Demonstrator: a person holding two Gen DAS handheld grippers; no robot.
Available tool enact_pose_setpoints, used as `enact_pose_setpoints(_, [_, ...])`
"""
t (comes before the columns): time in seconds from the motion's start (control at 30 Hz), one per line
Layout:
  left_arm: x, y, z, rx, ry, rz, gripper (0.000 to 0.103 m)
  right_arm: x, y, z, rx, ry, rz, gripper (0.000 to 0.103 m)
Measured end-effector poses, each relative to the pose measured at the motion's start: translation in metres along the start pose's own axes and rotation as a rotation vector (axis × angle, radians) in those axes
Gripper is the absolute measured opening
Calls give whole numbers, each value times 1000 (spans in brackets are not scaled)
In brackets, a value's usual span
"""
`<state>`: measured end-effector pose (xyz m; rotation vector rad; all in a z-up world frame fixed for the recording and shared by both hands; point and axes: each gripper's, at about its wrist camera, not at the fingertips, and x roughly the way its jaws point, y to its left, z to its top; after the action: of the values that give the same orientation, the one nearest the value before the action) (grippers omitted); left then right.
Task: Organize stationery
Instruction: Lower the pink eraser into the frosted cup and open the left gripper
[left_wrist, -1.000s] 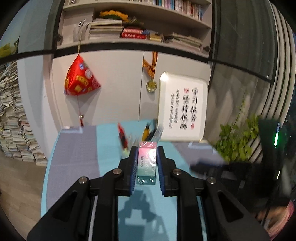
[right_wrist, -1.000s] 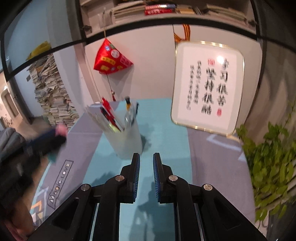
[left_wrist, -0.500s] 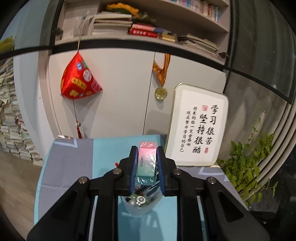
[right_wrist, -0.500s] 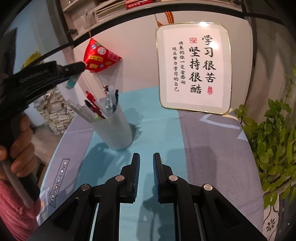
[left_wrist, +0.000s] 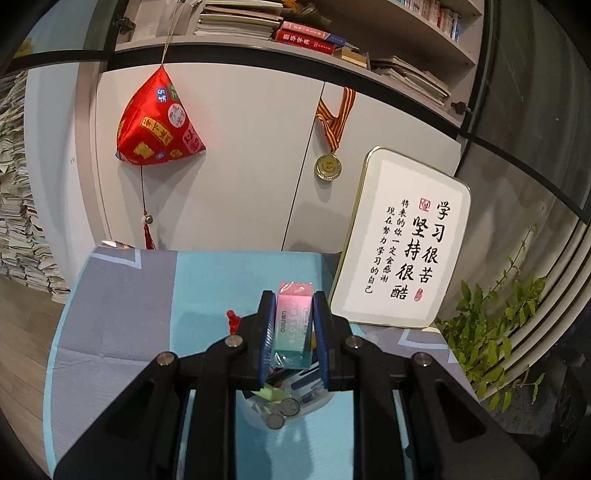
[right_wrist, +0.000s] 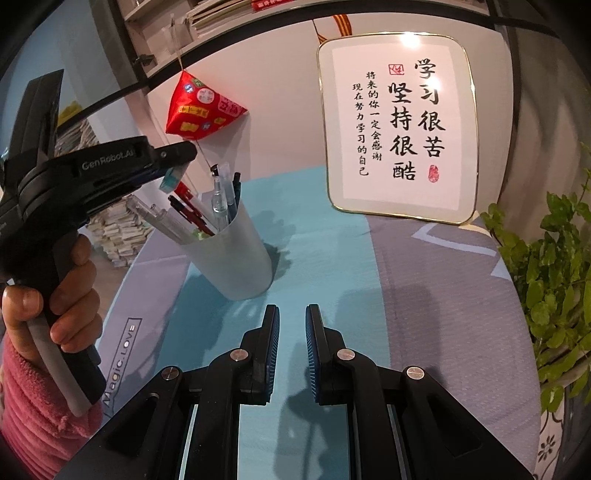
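1. At the left edge of the surface (right_wrist: 443, 280) a person's hand (right_wrist: 55, 295) in a pink sleeve grips the left gripper (left_wrist: 294, 325). Its fingers are clamped on a pink-and-teal eraser (left_wrist: 294, 321) in clear wrap.
2. From what I can see, the eraser hangs right over the pen cup (right_wrist: 232, 258), which stands on the teal strip toward the left half of the surface, already bristling with pens (right_wrist: 221, 199).
3. The step in hand looks like dropping the eraser into the cup. Next it wants a small lowering between the pen tops, then the fingers parting — too high and it may bounce off a pen.
4. Nearer the front edge, the right gripper (right_wrist: 291, 347) holds nothing — its fingers drawn almost together over bare cloth.
5. A framed calligraphy board (right_wrist: 399, 125) leans at the far right corner.
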<state>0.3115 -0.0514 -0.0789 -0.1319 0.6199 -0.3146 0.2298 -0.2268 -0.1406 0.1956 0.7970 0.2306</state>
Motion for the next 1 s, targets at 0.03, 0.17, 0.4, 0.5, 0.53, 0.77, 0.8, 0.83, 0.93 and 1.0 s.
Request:
enact_pose_setpoints(0.03, [1, -1, -1, 4, 5, 1, 19, 0, 0, 0, -1, 1, 0, 13])
enact_pose_setpoints(0.17, [7, 1, -6, -3, 27, -6, 19, 0, 1, 1, -2, 2, -2, 13])
enact_pose_setpoints(0.4, [9, 0, -12, 13, 42, -4, 19, 1, 1, 2, 2, 9, -1, 13])
enact_pose_setpoints(0.5, [10, 1, -12, 10, 45, -5, 19, 2, 1, 2, 3, 12, 1, 13])
enact_pose_setpoints(0.53, [10, 1, -12, 10, 47, -7, 19, 3, 1, 2, 2, 13, 2, 13])
enact_pose_setpoints(0.77, [13, 1, -17, -1, 69, -16, 20, 5, 1, 2, 4, 17, 10, 13])
enact_pose_setpoints(0.8, [13, 1, -18, 1, 68, -12, 20, 5, 0, 3, 5, 16, 11, 13])
enact_pose_setpoints(0.83, [12, 0, -19, 6, 68, -8, 20, 5, 0, 3, 6, 15, 12, 13])
enact_pose_setpoints(0.93, [11, 1, -20, 7, 73, -12, 20, 4, 1, 4, 4, 10, 17, 13])
enact_pose_setpoints(1.0, [9, 1, -20, 9, 70, -8, 19, 5, 1, 5, 1, 10, 19, 13])
